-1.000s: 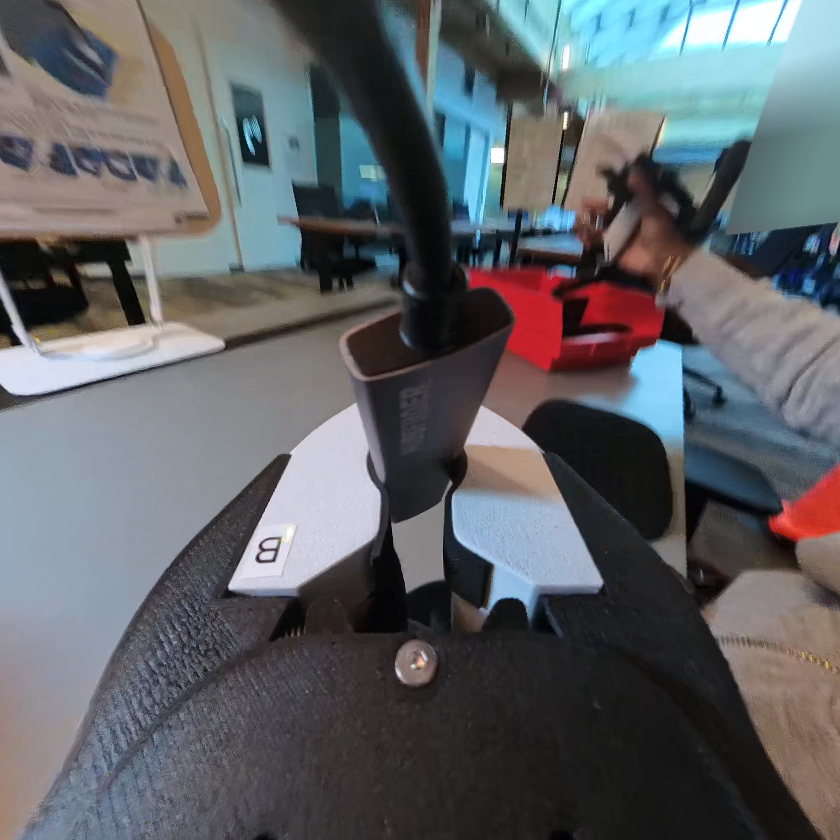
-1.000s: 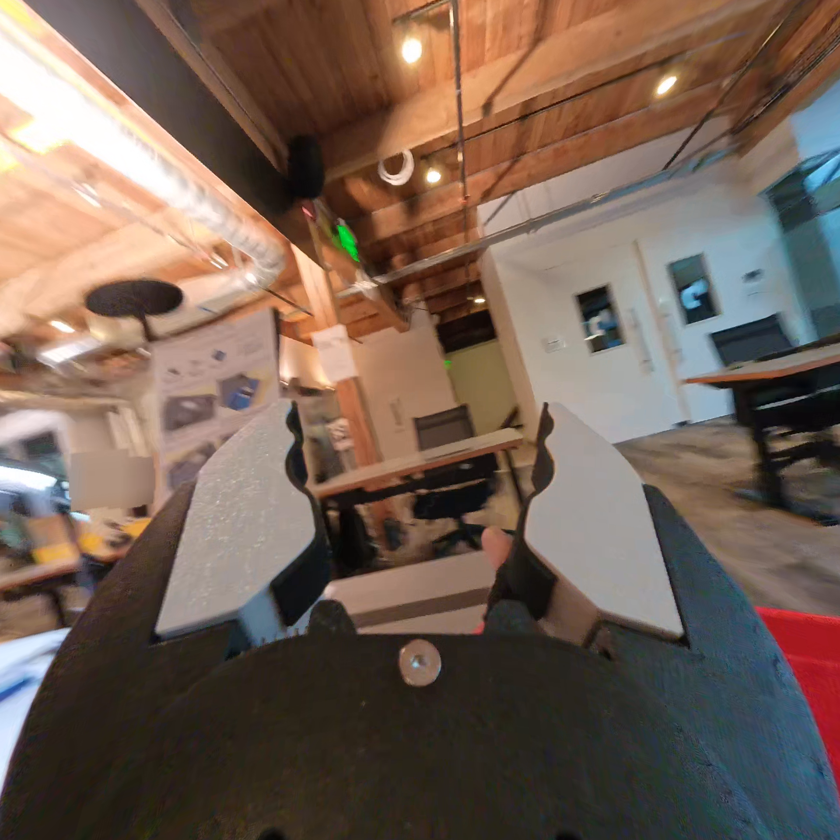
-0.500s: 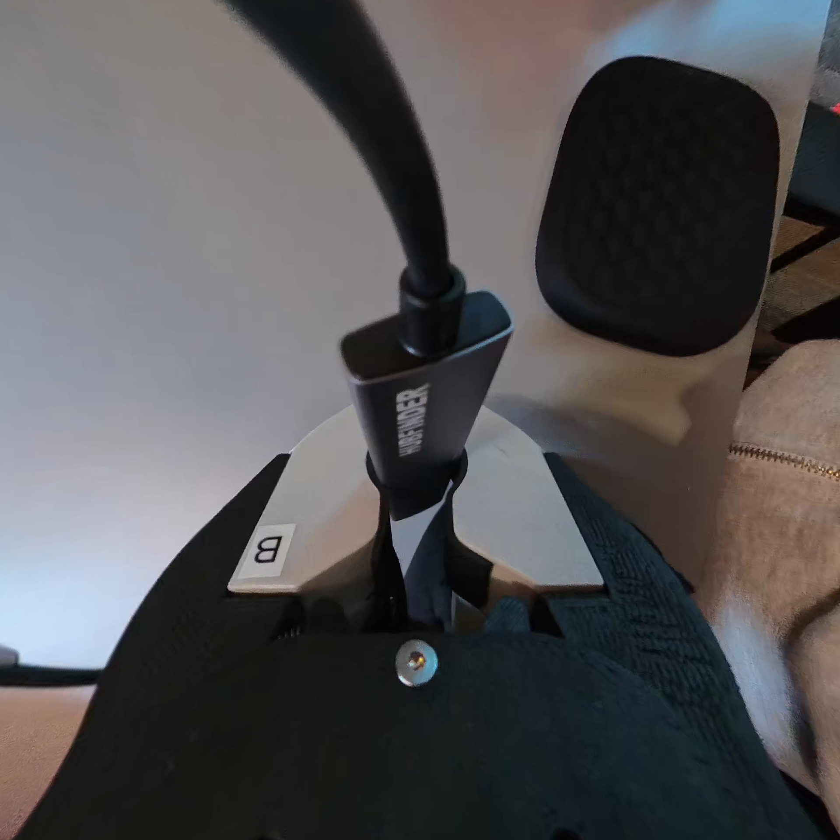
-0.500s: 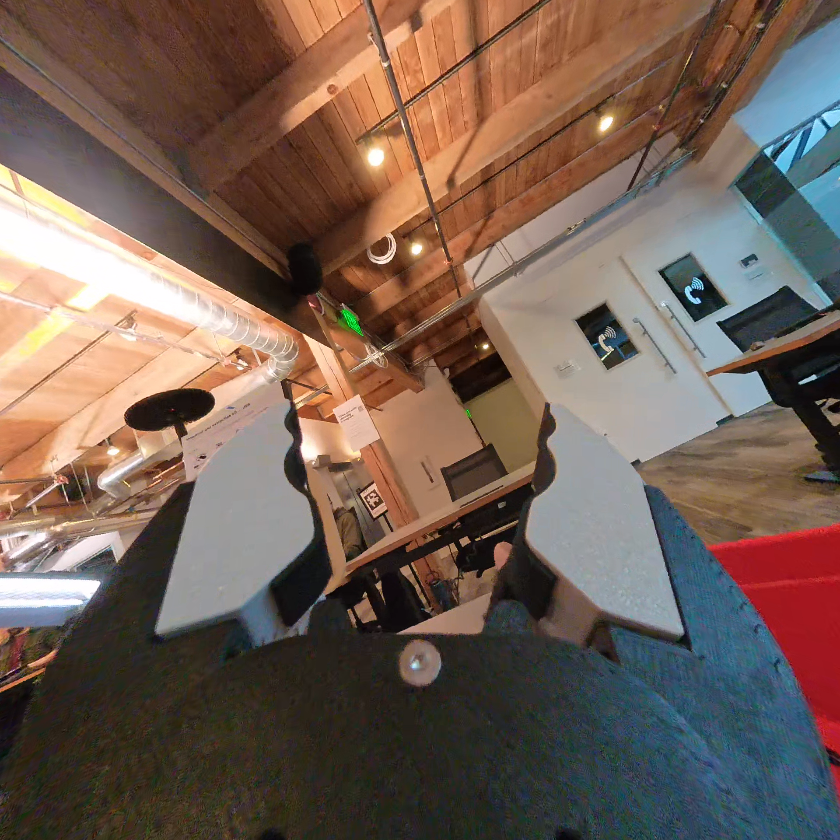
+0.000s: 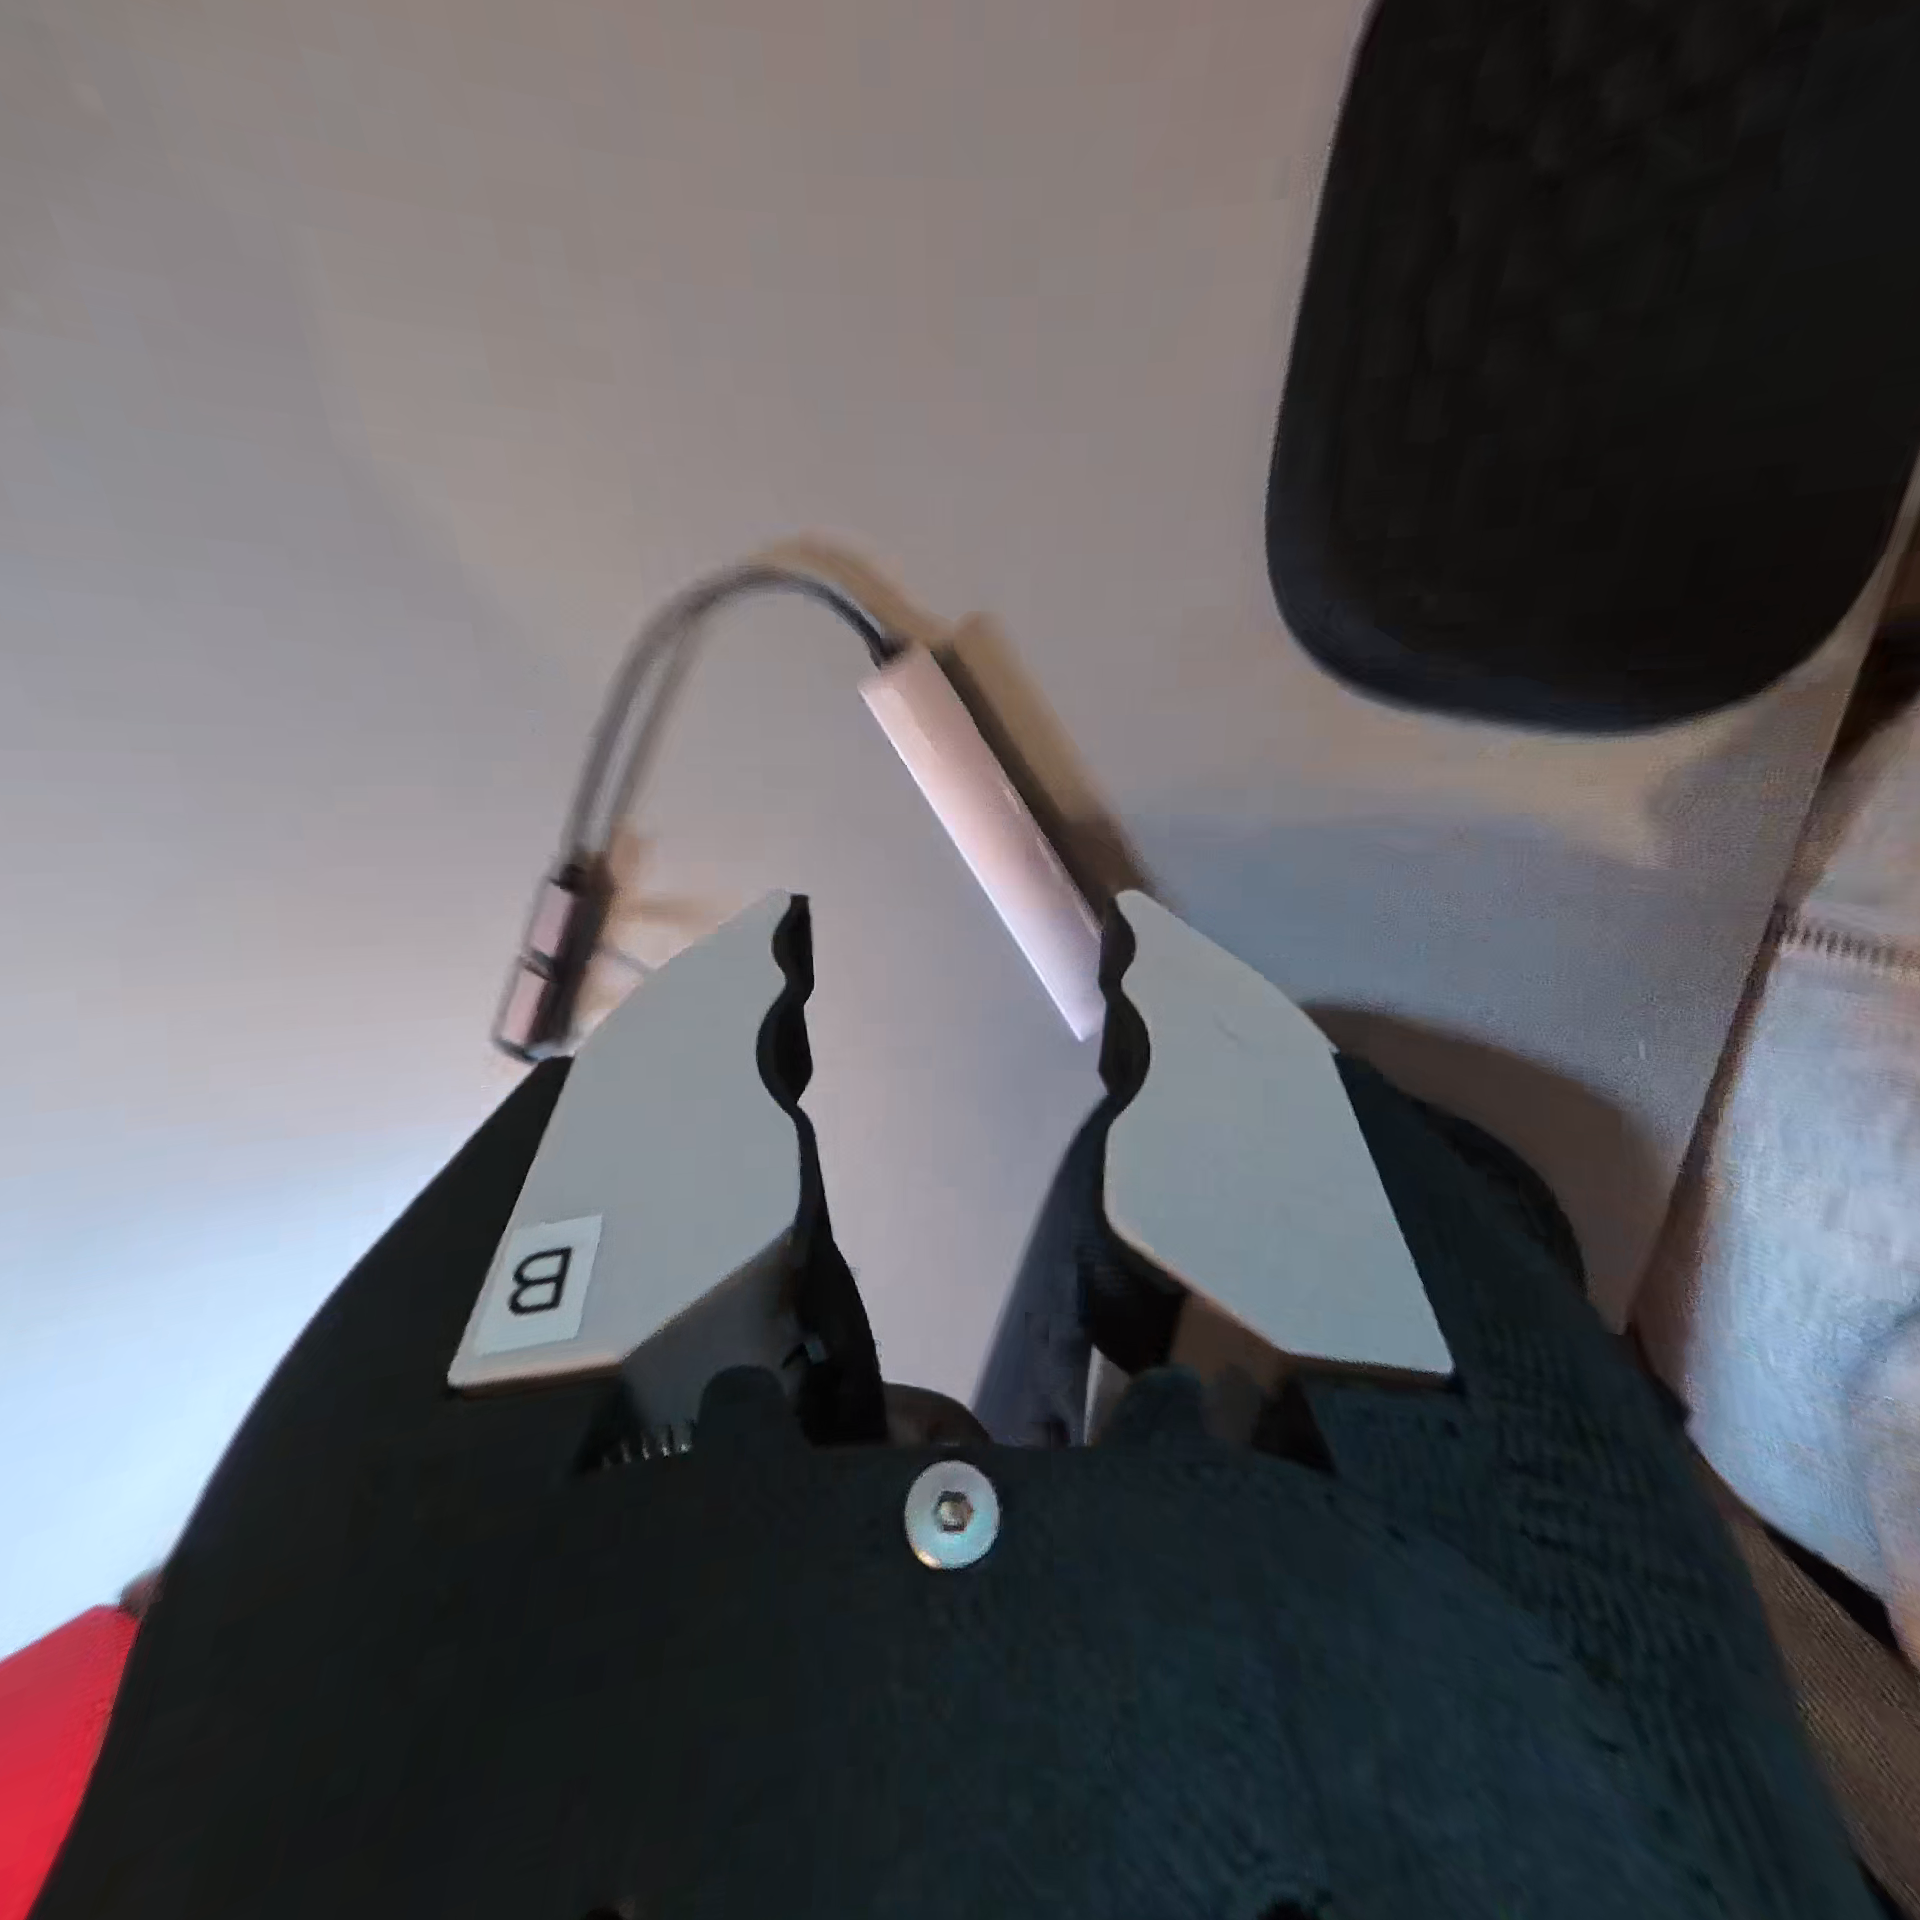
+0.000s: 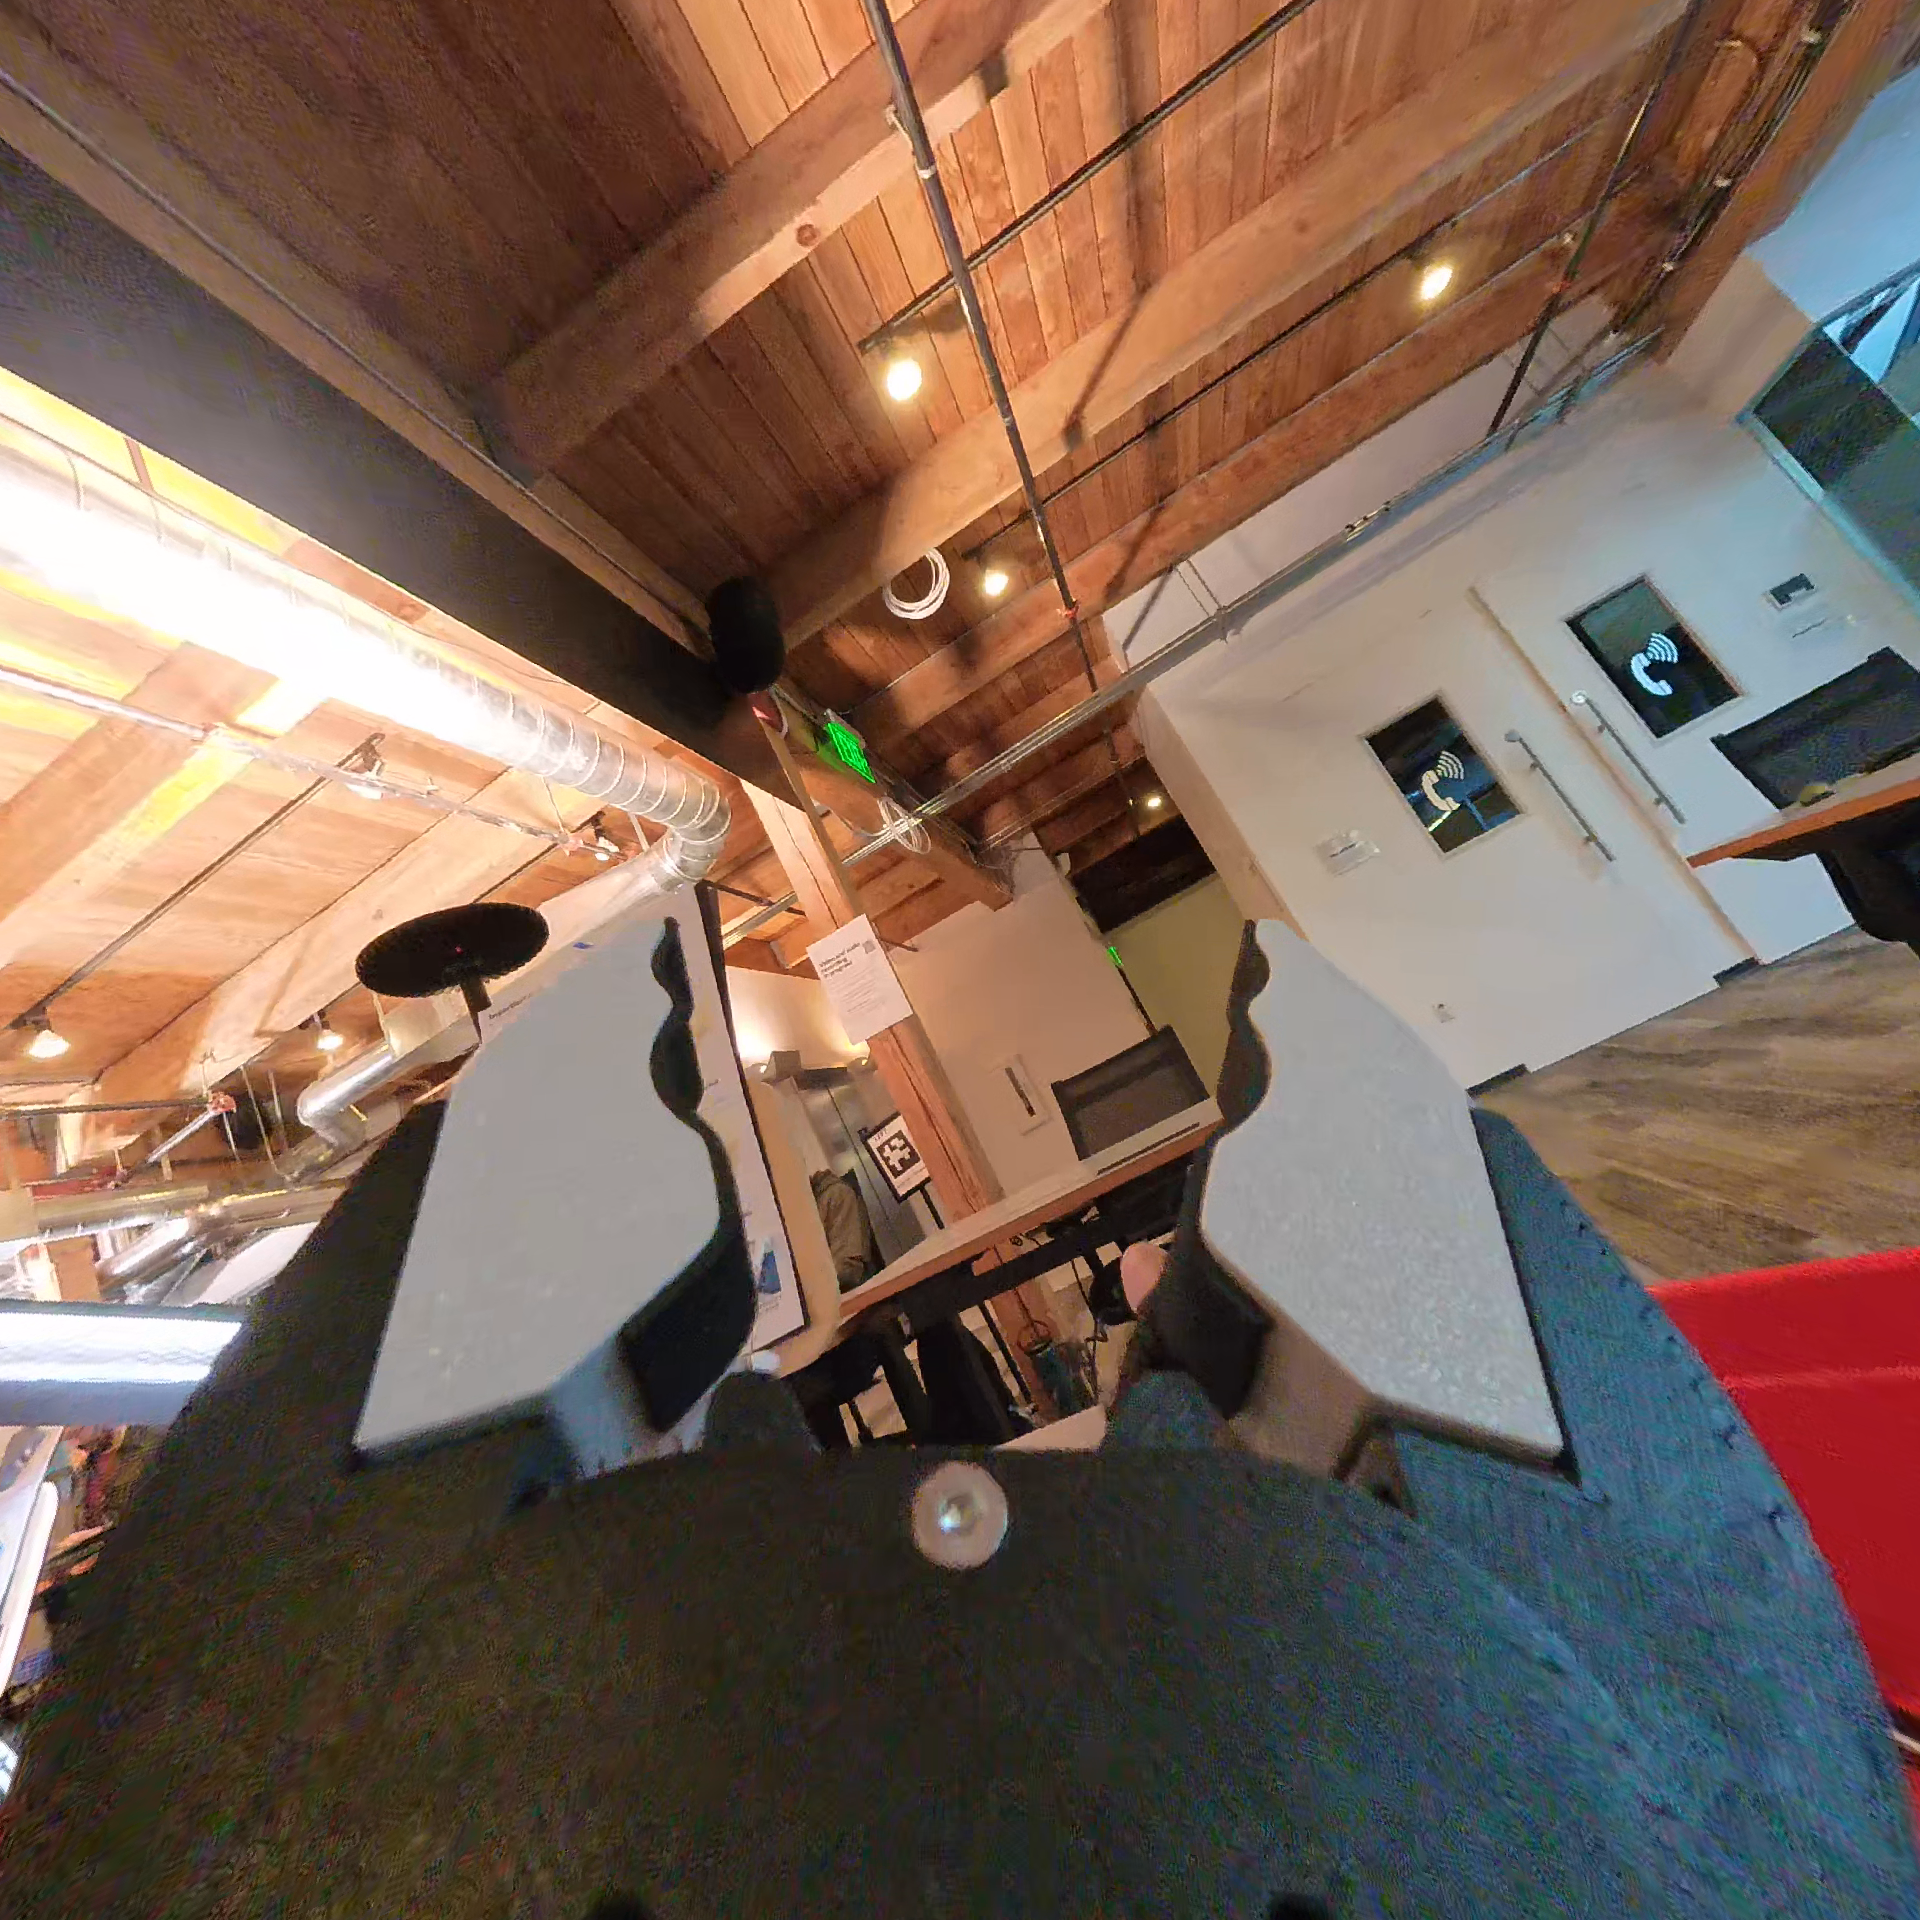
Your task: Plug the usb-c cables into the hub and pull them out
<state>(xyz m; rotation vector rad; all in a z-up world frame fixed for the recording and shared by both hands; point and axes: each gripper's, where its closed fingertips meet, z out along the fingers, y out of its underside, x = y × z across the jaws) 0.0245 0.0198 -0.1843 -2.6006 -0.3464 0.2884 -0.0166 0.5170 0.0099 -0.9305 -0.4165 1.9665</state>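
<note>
A white rectangular sticker (image 5: pixel 535 1283) with one black printed character sits at the lower outer corner of the grey left finger plate of the left gripper (image 5: pixel 951 914).

In the right wrist view, a green lit sign (image 6: pixel 847 750) hangs under the dark ceiling beam; its letters are too small to make out. Two dark door windows (image 6: pixel 1652 665) in the white wall each carry a white telephone-handset pictogram. A small white plaque (image 6: pixel 1348 854) beside them and a white paper sheet (image 6: pixel 857 977) on the wooden post bear print too fine to read. A black-and-white square marker (image 6: pixel 896 1151) stands below that sheet.
</note>
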